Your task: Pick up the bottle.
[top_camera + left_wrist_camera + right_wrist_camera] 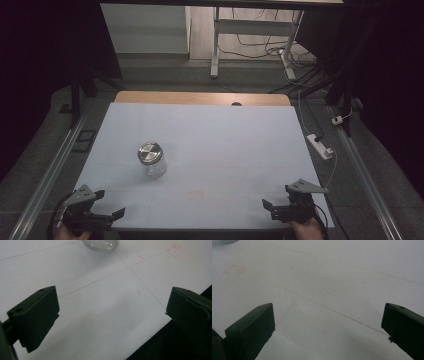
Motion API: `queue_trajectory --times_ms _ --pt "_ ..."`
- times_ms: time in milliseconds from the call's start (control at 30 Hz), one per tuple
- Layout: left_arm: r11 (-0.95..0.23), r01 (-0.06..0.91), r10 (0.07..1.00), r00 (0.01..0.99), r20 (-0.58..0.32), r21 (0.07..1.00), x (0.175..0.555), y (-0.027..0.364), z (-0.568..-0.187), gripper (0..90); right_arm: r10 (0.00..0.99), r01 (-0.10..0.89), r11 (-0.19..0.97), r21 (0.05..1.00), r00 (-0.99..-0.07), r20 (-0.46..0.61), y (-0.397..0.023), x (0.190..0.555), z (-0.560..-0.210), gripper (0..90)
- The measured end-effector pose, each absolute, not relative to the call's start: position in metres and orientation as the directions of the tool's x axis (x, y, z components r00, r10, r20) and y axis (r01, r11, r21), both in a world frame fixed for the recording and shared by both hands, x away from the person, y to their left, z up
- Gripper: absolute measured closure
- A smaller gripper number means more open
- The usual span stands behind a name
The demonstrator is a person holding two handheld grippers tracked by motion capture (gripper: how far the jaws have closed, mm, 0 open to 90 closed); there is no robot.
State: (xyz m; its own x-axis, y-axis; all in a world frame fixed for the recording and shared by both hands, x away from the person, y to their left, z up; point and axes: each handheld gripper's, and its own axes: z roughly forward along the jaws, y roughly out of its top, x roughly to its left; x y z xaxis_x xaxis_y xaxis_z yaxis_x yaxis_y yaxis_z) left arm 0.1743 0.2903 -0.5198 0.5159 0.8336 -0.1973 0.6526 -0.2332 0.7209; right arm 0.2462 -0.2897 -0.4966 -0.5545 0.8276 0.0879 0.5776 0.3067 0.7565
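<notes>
A clear glass jar (151,160) with a silver metal lid stands upright on the white board (225,145), left of centre. My left gripper (110,203) rests at the board's near left corner, open and holding nothing, with the jar ahead of it. In the left gripper view, the left gripper (112,300) has its jaws wide apart and the jar's base (101,245) lies at the top edge. My right gripper (270,210) is at the near right edge, open and empty. In the right gripper view, the right gripper (328,312) has bare board between its jaws.
A faint red square mark (199,196) lies on the board near the front middle. A strip of wooden tabletop (200,98) shows behind the board. A white power strip (320,146) and cables lie on the floor to the right. Metal rails run along both sides.
</notes>
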Motion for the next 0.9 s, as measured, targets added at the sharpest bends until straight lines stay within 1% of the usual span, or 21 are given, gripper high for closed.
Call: queue_trajectory --times_ms 400,733,900 --pt "-0.226 0.627 0.834 0.520 -0.185 0.745 0.175 0.290 -0.516 0.0 0.821 0.576 0.322 0.751 -0.565 0.082 -0.288 0.246 -0.497 0.0" --pt "-0.262 0.599 0.812 0.561 -0.163 0.757 0.184 0.283 -0.513 0.0 0.816 0.576 0.327 0.749 -0.572 0.083 -0.288 0.246 -0.497 0.0" --pt "-0.269 0.585 0.793 0.585 -0.168 0.765 0.190 0.281 -0.513 0.0 0.815 0.575 0.335 0.746 -0.574 0.077 -0.287 0.246 -0.497 0.0"
